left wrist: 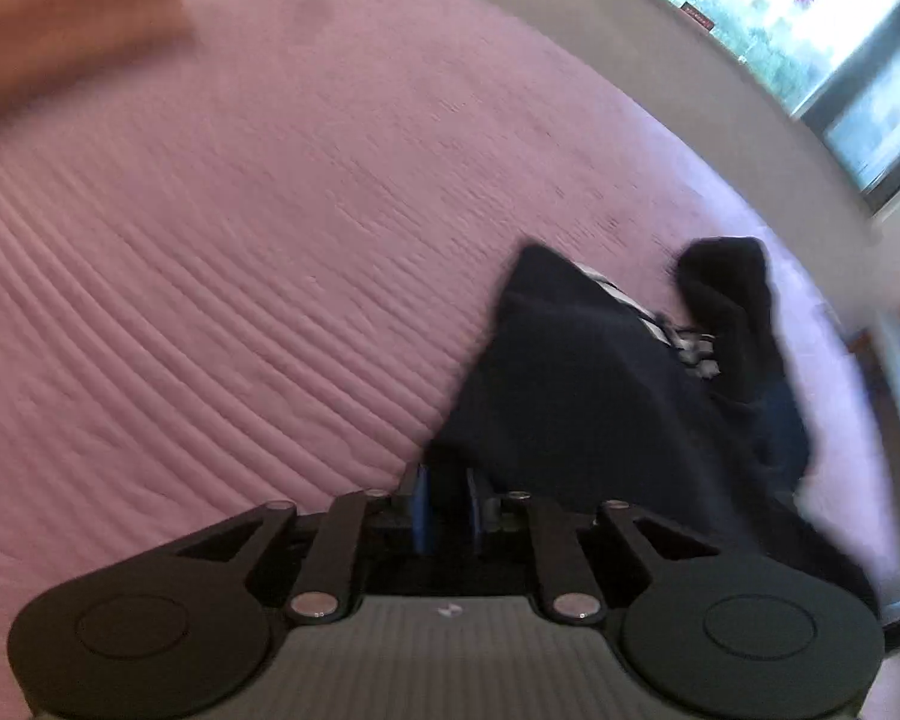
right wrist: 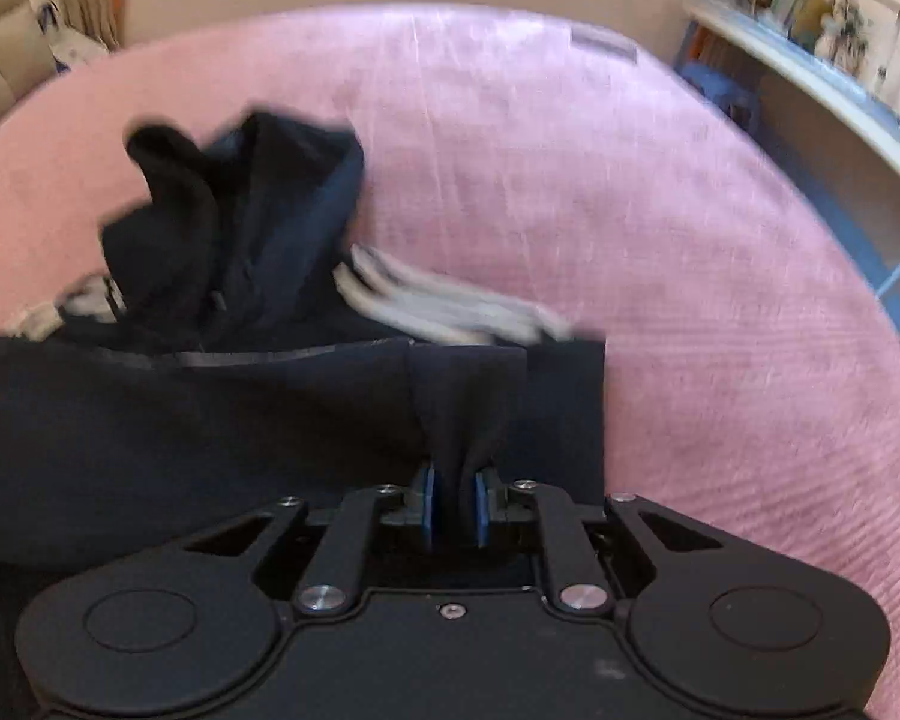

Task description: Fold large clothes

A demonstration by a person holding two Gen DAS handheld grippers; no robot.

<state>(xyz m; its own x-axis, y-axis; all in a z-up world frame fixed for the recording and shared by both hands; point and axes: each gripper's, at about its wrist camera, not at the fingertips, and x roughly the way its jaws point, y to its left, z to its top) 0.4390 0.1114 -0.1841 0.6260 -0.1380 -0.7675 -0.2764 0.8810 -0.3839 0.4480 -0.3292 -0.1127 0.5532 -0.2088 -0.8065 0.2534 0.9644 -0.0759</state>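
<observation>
Gripping a pinched fold of the dark navy fabric garment with white stripes, the right claw has its blue-padded fingers closed on the cloth, which bunches upward from between them. Garment lies crumpled on the pink ribbed bedspread; hem edge runs straight across the right wrist view, white stripes above it, a dark heap rising behind at left.

Left claw: blue pads drawn close, dark cloth between them, so clamped on an edge of the same garment. From here the garment trails off to the right across the bedspread, stripes showing mid-heap.

Both views motion-blurred. Bright window at upper right of the left view; pale shelf with small items beside the bed in the right view.
</observation>
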